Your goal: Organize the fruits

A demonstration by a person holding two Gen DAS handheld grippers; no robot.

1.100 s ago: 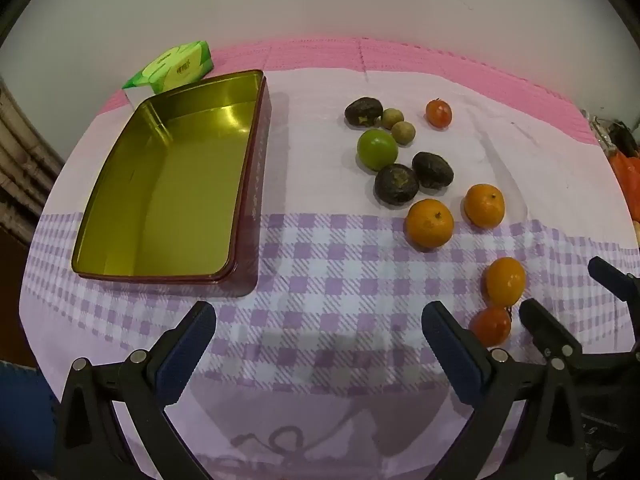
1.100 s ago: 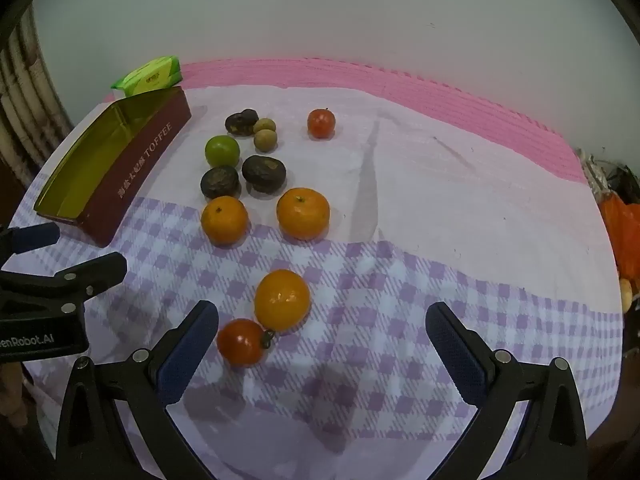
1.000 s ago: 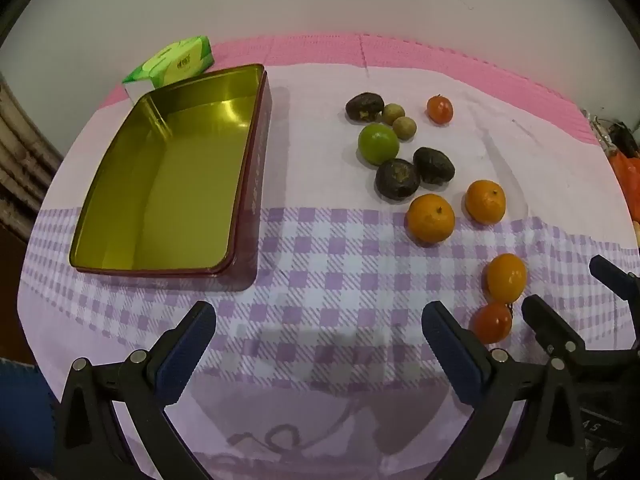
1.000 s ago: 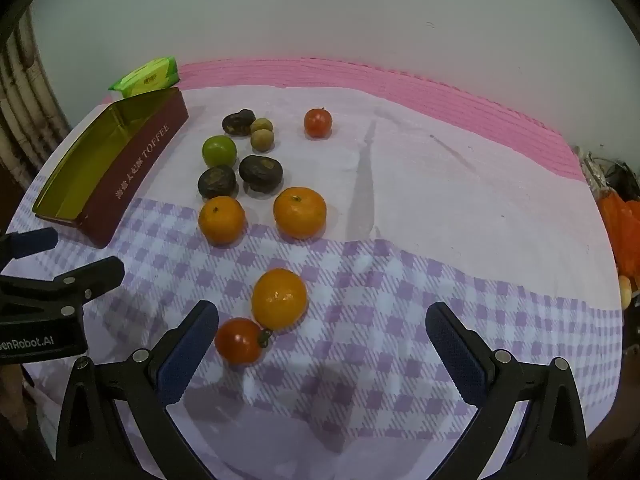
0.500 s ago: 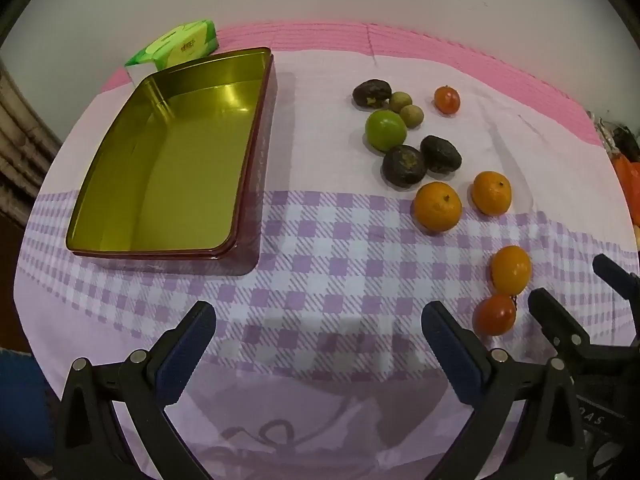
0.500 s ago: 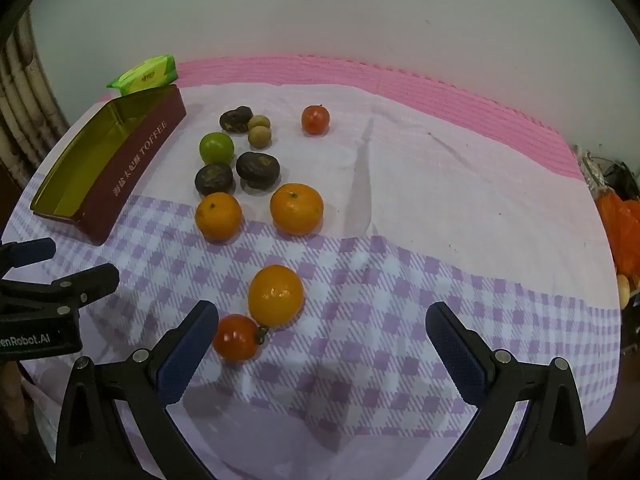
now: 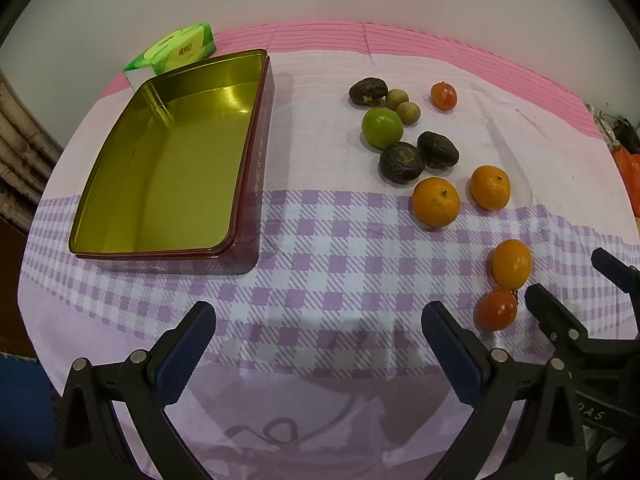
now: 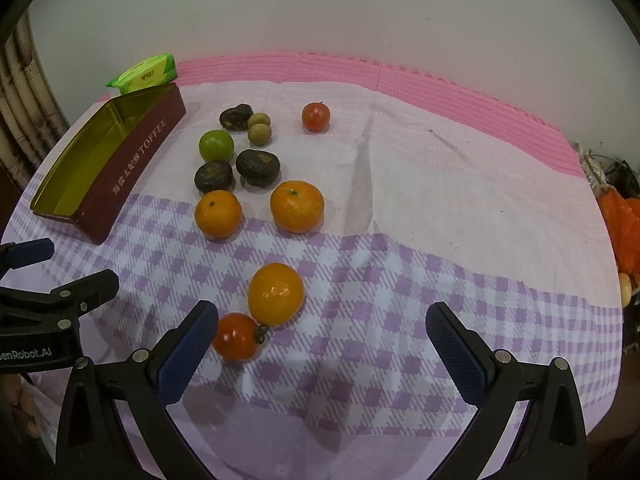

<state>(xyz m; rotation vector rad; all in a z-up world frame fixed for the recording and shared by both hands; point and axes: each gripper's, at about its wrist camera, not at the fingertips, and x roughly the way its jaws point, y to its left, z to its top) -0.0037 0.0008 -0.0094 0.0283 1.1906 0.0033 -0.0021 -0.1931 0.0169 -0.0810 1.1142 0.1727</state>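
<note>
An empty dark-red toffee tin (image 7: 168, 168) (image 8: 132, 160) with a gold inside lies at the left of the cloth. Right of it are loose fruits: a green lime (image 7: 382, 127) (image 8: 216, 145), dark wrinkled fruits (image 7: 401, 162) (image 8: 257, 167), two small tan fruits (image 7: 408, 112), three oranges (image 7: 436, 202) (image 8: 275, 294) and two red tomatoes (image 7: 495, 309) (image 8: 235, 337). My left gripper (image 7: 318, 340) hangs open over the near checked cloth, holding nothing. My right gripper (image 8: 322, 340) is open too, its left fingertip (image 8: 192, 340) close beside the near tomato.
A green tissue pack (image 7: 176, 50) (image 8: 144, 72) sits behind the tin by the white wall. Orange bags (image 8: 624, 220) lie off the table's right edge. The pink and purple-checked tablecloth (image 8: 440, 200) is bare at the right.
Both grippers have moved slightly forward and lower over the table; the near tomato and orange now sit closer to the right gripper's left finger. No fruit has moved.
</note>
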